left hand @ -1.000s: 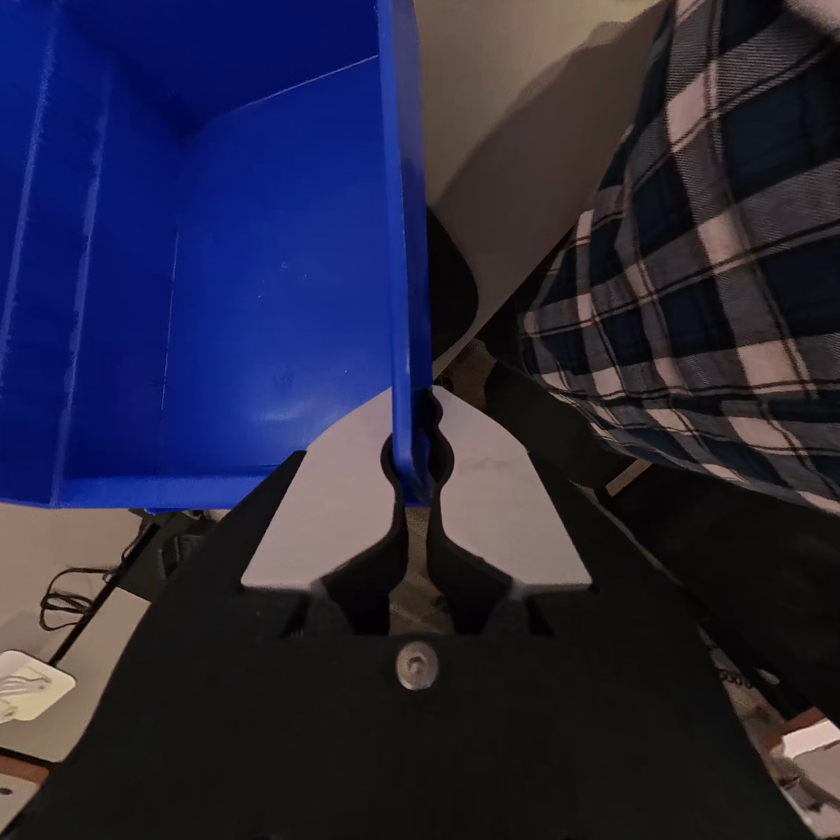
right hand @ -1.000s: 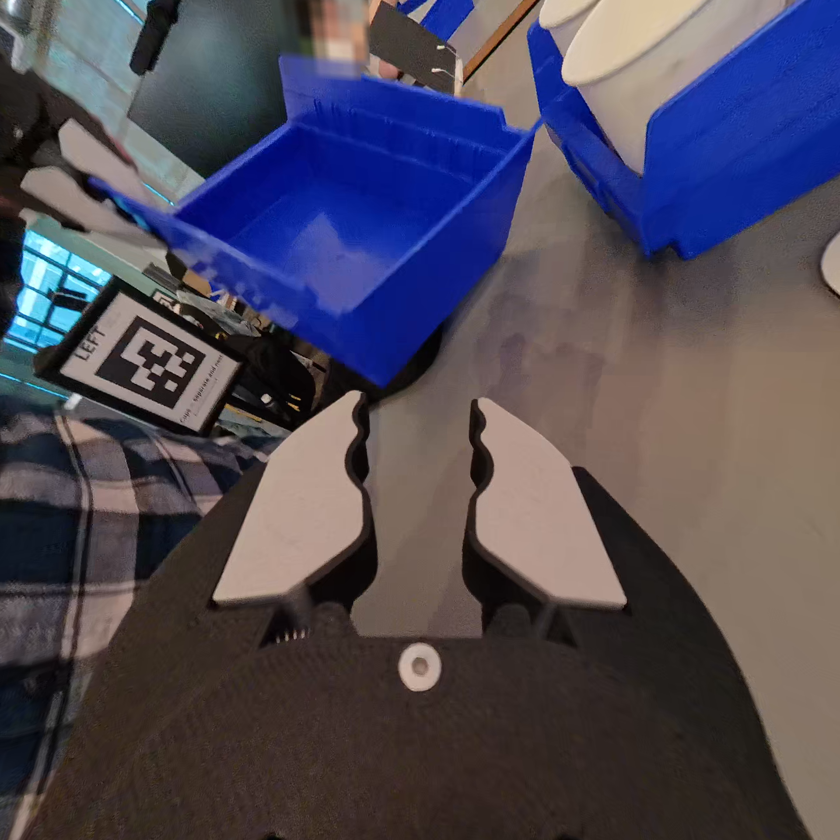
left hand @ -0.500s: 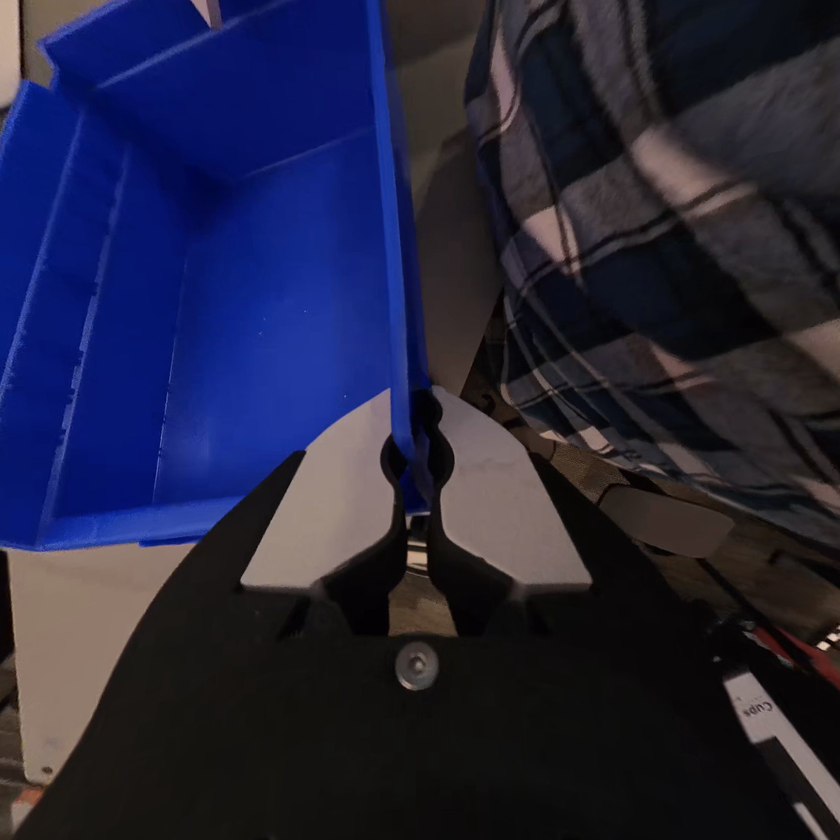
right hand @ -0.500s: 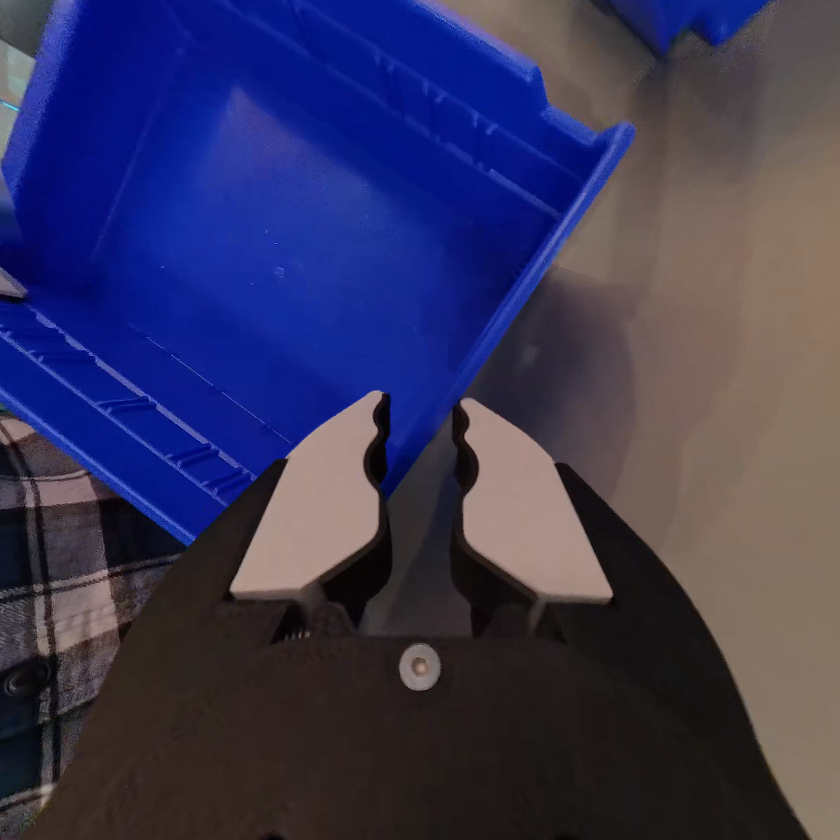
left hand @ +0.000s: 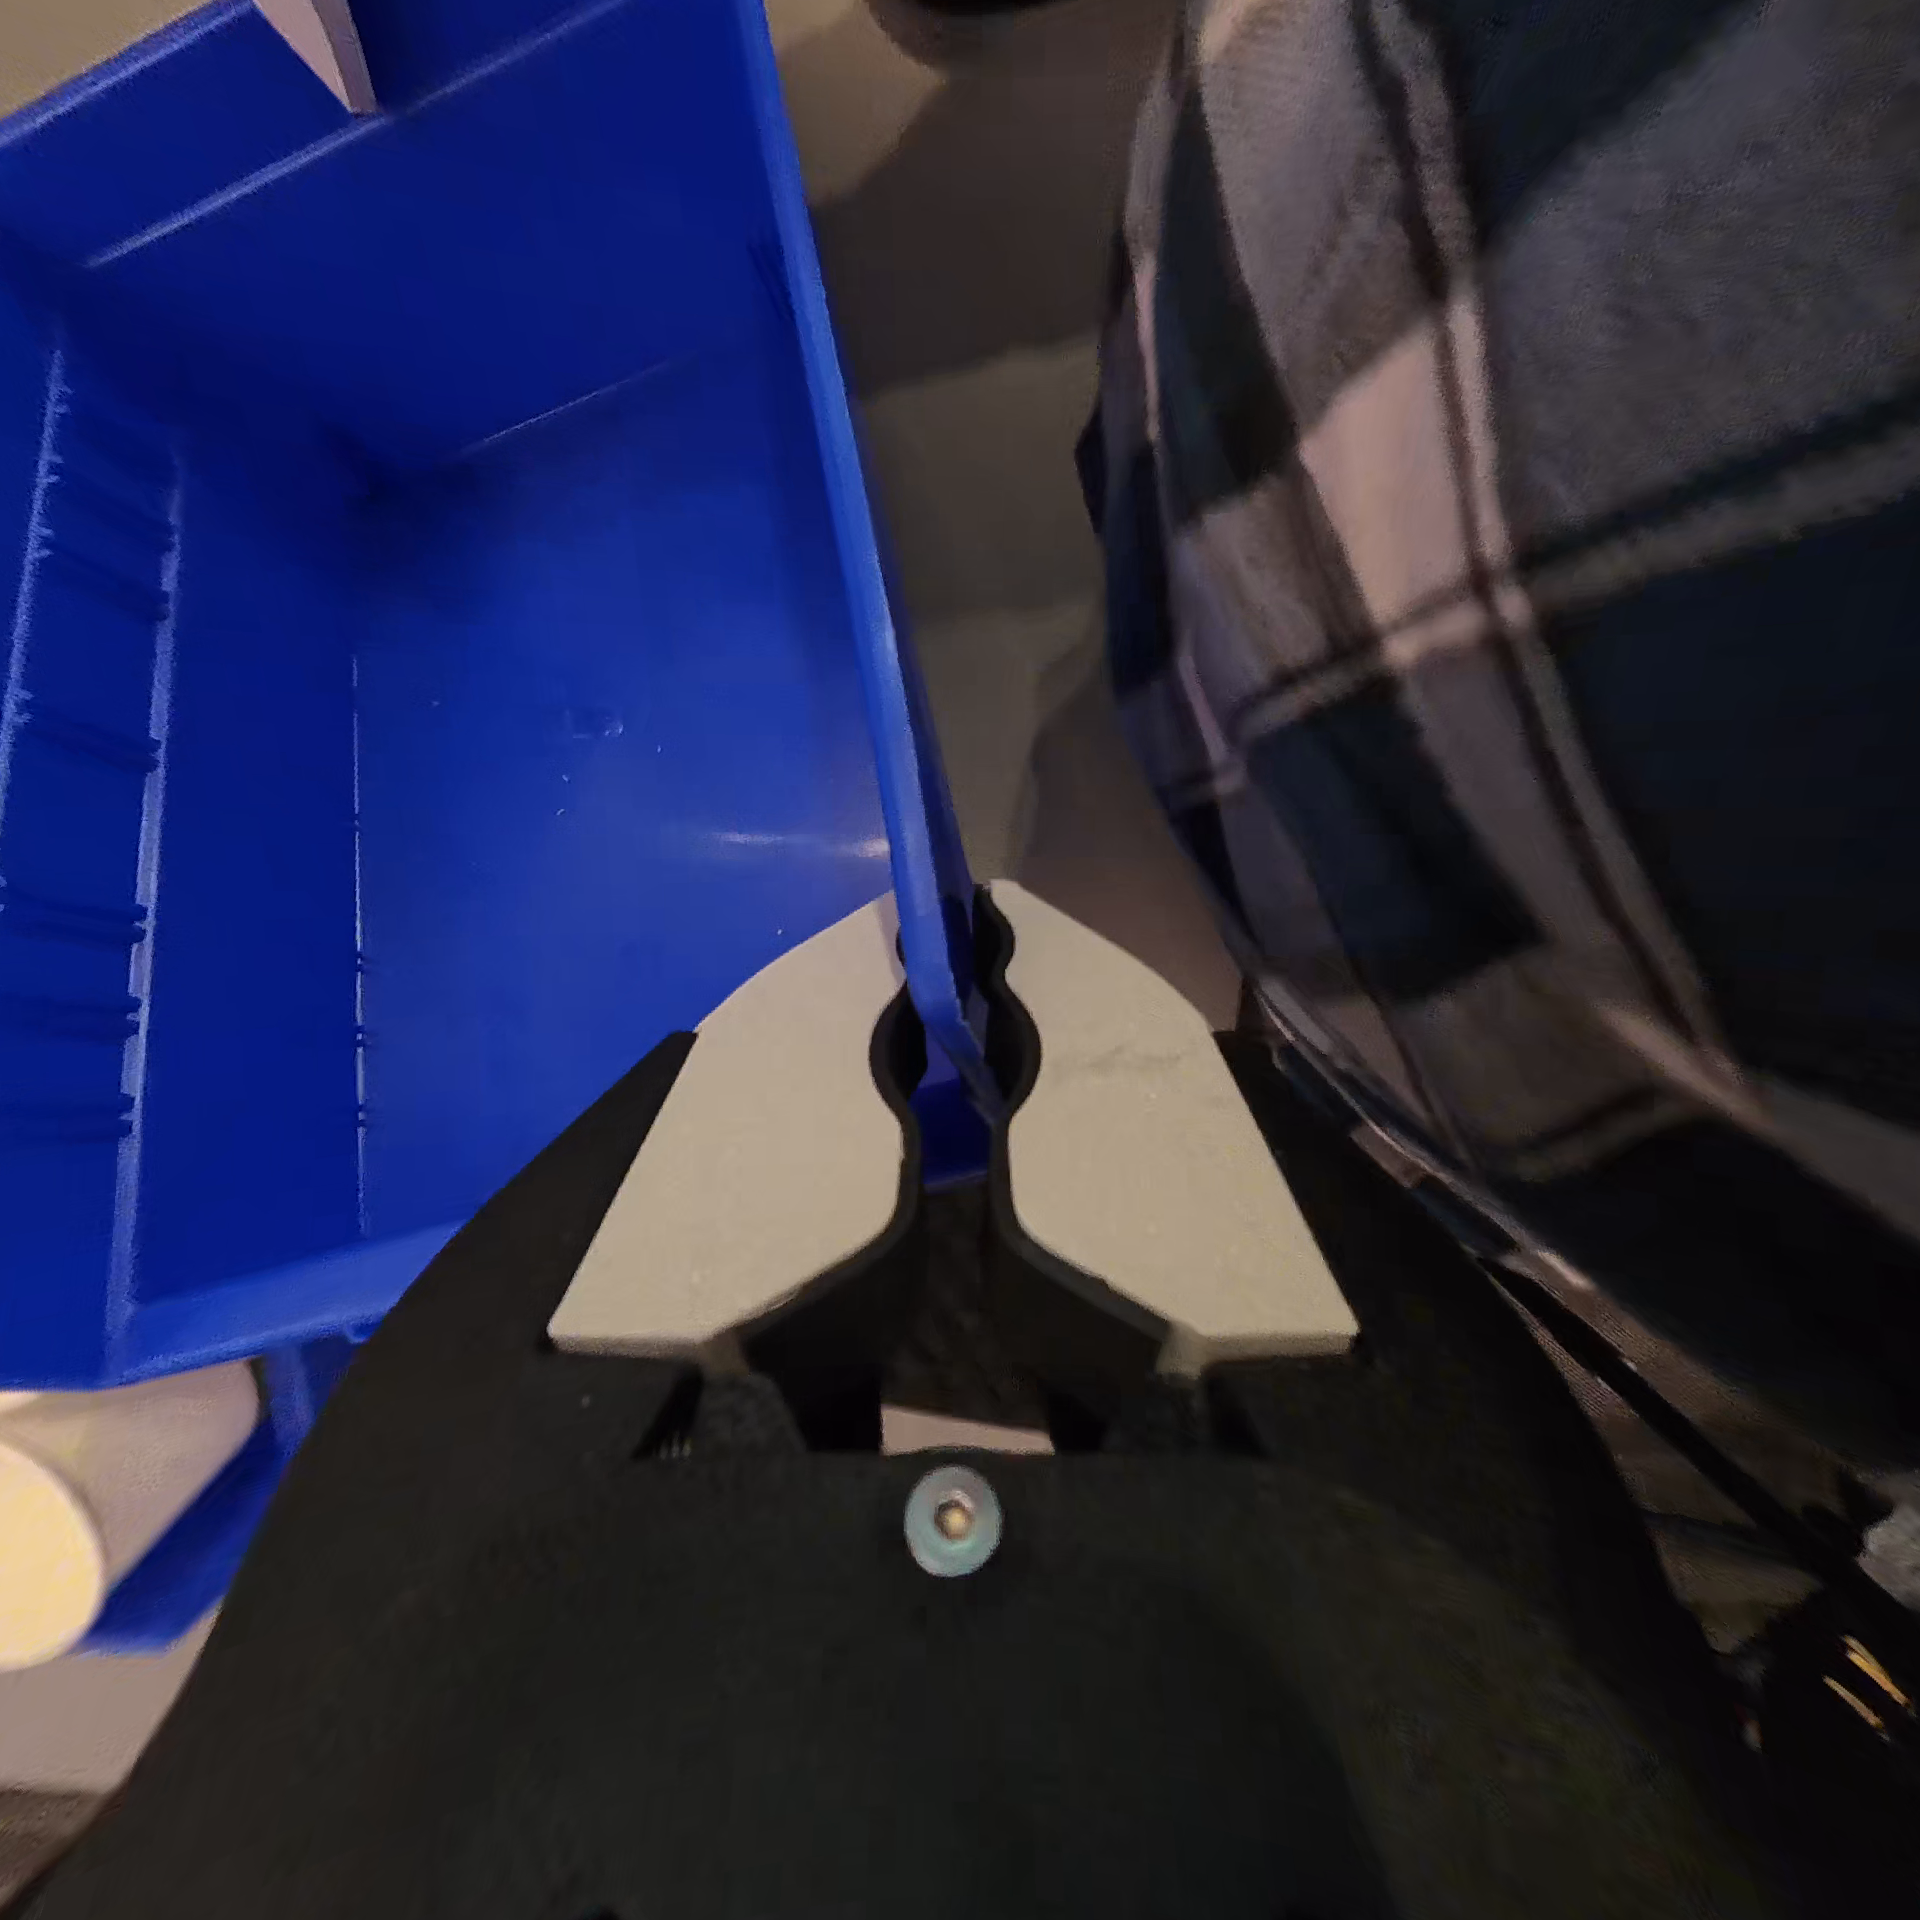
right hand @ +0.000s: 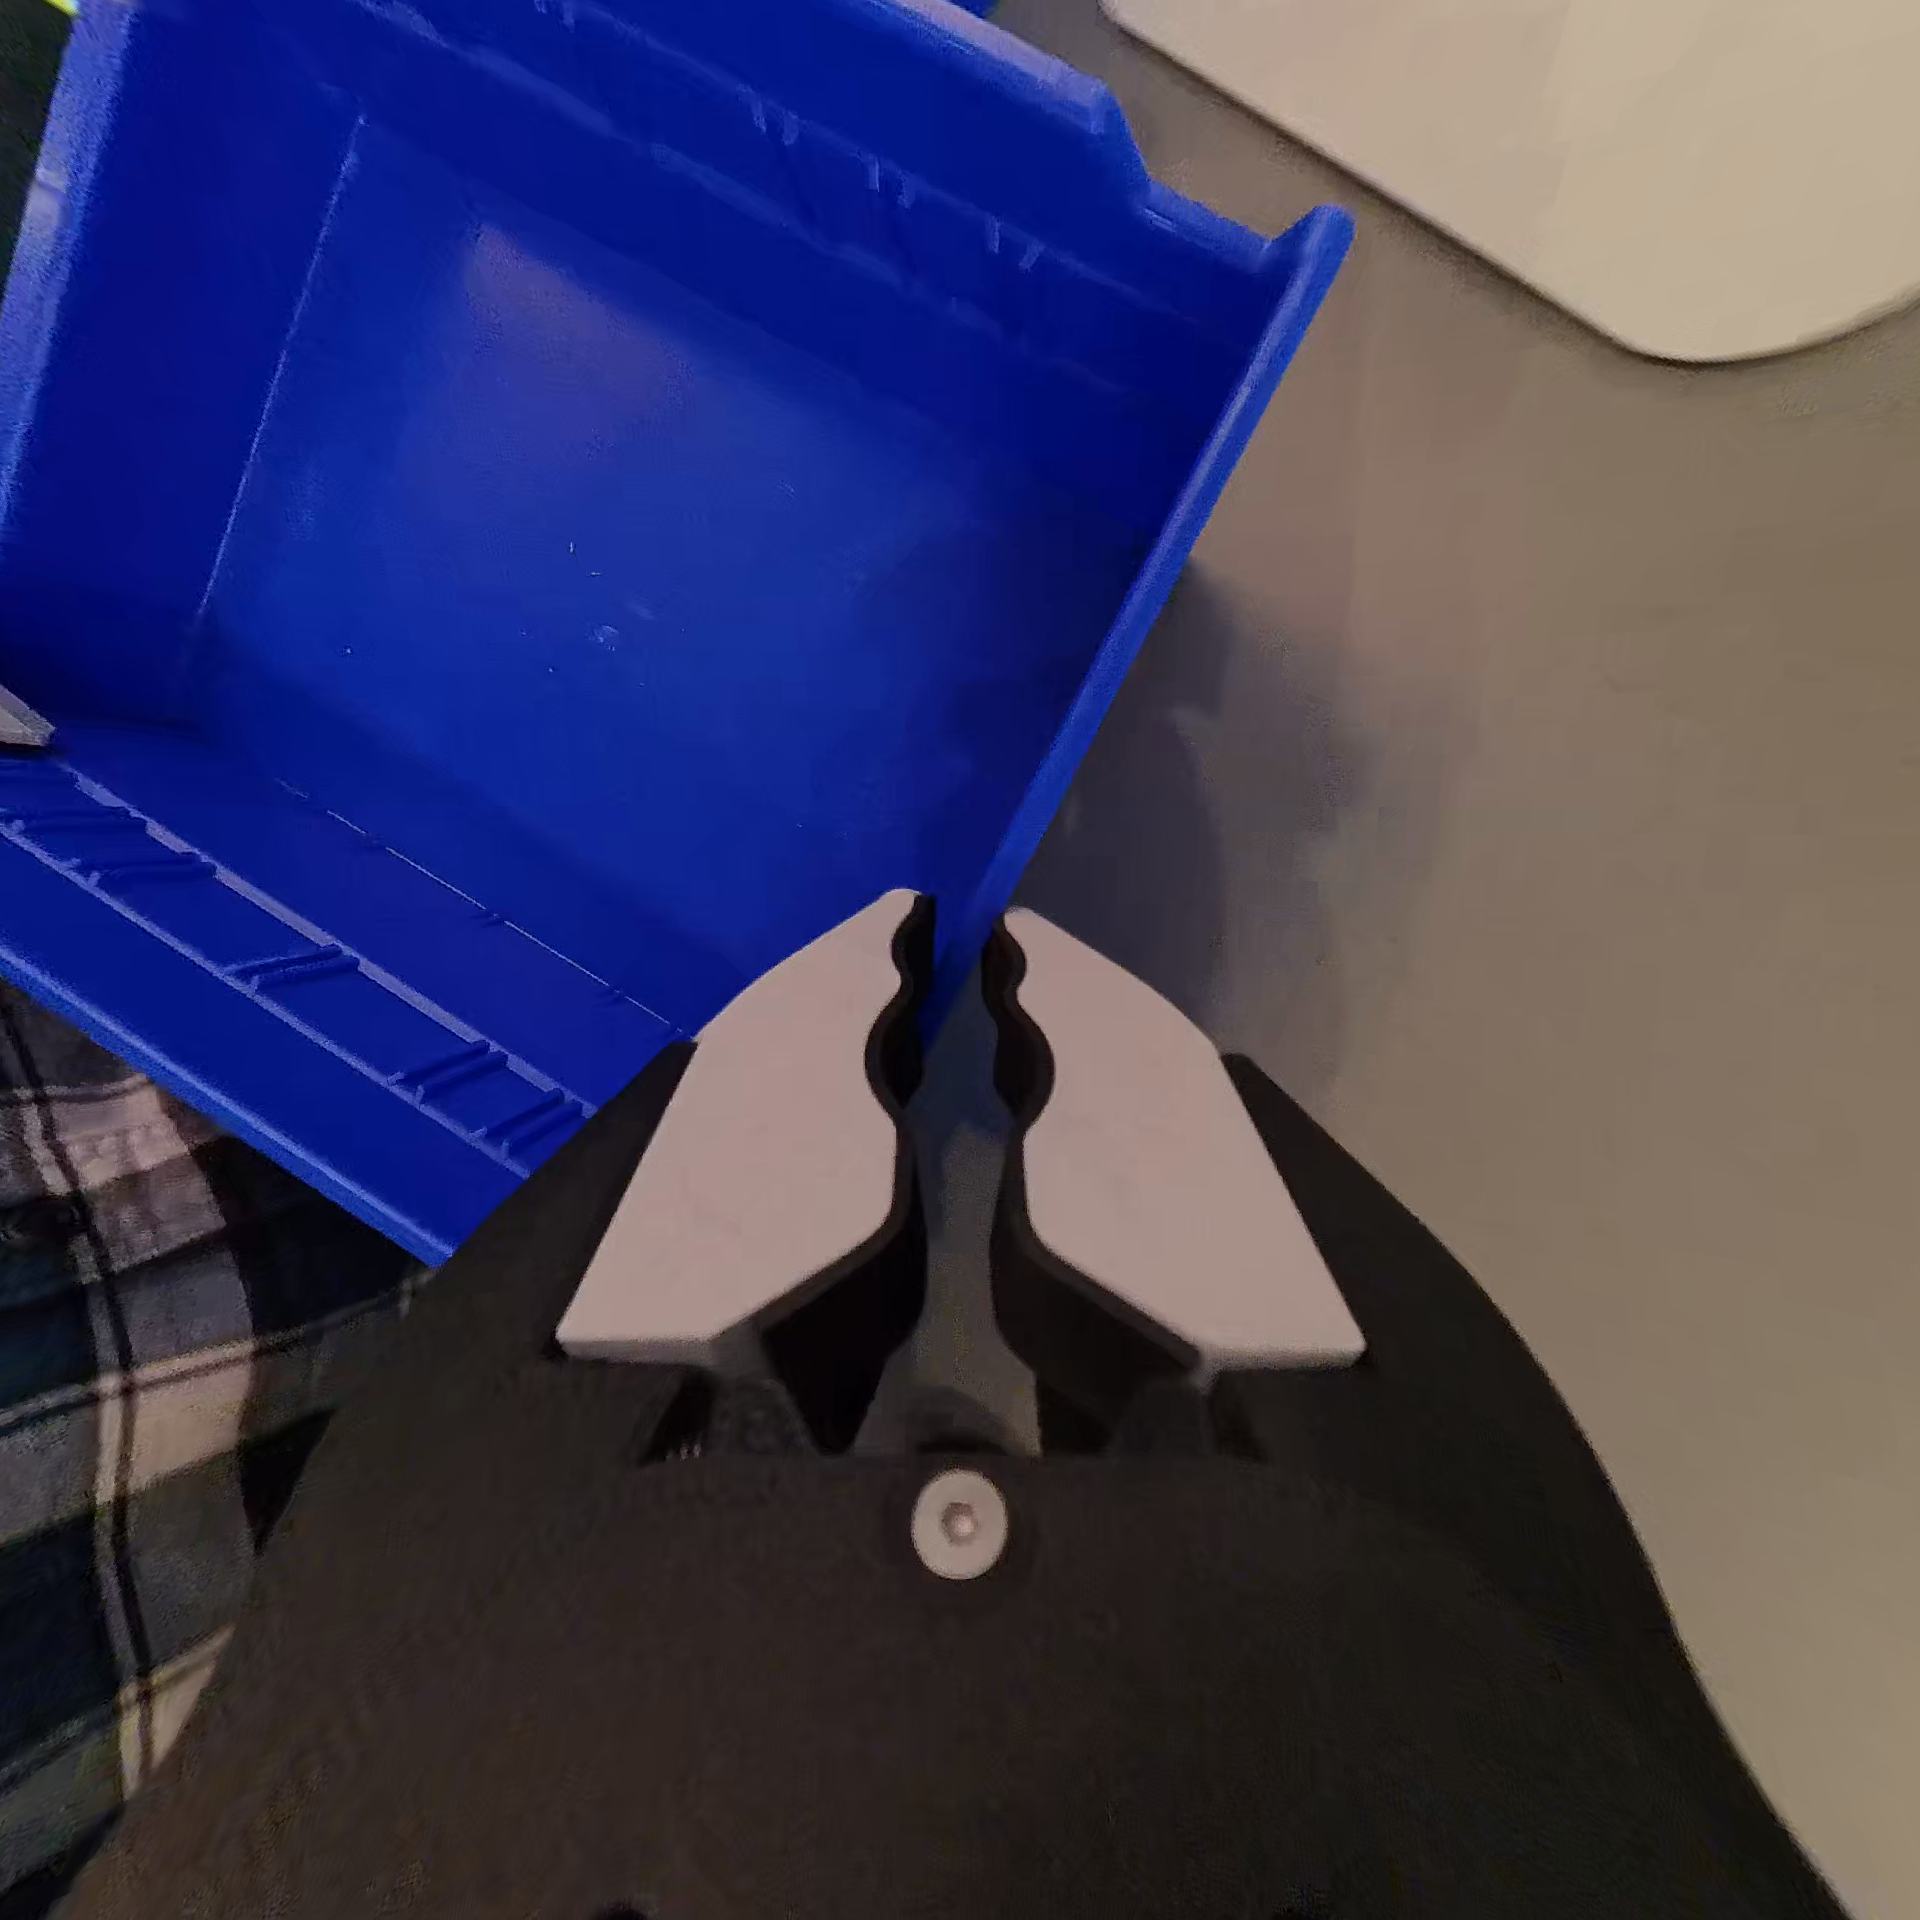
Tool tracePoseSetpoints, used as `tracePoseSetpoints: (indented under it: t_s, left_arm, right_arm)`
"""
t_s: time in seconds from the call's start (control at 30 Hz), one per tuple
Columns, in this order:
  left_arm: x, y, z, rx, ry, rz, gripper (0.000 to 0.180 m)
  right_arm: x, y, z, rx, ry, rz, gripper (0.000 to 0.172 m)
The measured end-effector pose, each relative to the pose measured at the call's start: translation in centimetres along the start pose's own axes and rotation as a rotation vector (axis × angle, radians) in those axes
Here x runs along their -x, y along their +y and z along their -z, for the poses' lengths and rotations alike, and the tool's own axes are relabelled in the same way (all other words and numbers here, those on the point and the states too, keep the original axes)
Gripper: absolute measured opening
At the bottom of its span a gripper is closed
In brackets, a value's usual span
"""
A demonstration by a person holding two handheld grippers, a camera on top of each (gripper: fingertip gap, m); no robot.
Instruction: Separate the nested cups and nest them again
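In the left wrist view, the left gripper (left hand: 951, 997) is closed tight on the thin side wall of a blue box (left hand: 468, 727), which sits up and to the left of its fingers, with a checked shirt (left hand: 1507, 623) close on the right and a pale cup (left hand: 42, 1548) low at the left edge, well apart from the fingers; no writing can be read. In the right wrist view, the right gripper (right hand: 958, 987) has another wall of the same blue box (right hand: 623, 520) between its fingers (right hand: 790, 1122), but whether they squeeze it I cannot tell, and the grey table (right hand: 1558, 831) lies to the right.
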State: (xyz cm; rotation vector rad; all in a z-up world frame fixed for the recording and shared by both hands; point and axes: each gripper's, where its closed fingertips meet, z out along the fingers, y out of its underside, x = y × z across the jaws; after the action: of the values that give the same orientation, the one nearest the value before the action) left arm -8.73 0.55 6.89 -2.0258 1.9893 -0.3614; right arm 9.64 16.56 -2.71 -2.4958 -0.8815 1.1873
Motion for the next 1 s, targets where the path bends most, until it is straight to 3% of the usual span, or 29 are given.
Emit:
tracePoseSetpoints:
  t_s: [0.03, 0.2, 0.33, 0.57, 0.77, 1.0]
  left_arm:
    - [0.5, -0.6, -0.7, -0.008, 0.005, -0.014, 0.007]
    - [1.9, -3.7, -5.6, -0.05, 0.053, -0.118, 0.015]
    - [2.5, -5.9, -8.8, -0.122, 0.084, -0.103, 0.02]
    - [2.8, -7.7, -10.8, -0.164, 0.149, -0.091, 0.03]
    - [3.5, -6.2, -9.6, -0.218, 0.158, 0.064, 0.036]
    - [4.9, 0.9, -9.0, -0.174, 0.107, 0.331, 0.042]
  right_arm:
    - [-0.8, 0.2, 1.0, -0.006, 0.018, -0.011, 0.01]
    - [-5.1, 0.7, 5.3, -0.024, 0.132, -0.037, 0.008]
    - [-7.4, 0.7, 8.0, 0.002, 0.204, -0.03, 0.007]
    - [-10.4, 0.2, 11.0, 0.081, 0.314, 0.002, 0.007]
    - [-13.5, -0.7, 13.6, 0.167, 0.436, 0.068, 0.006]
    - [-16.0, -2.3, 14.9, 0.236, 0.427, 0.139, 0.005]
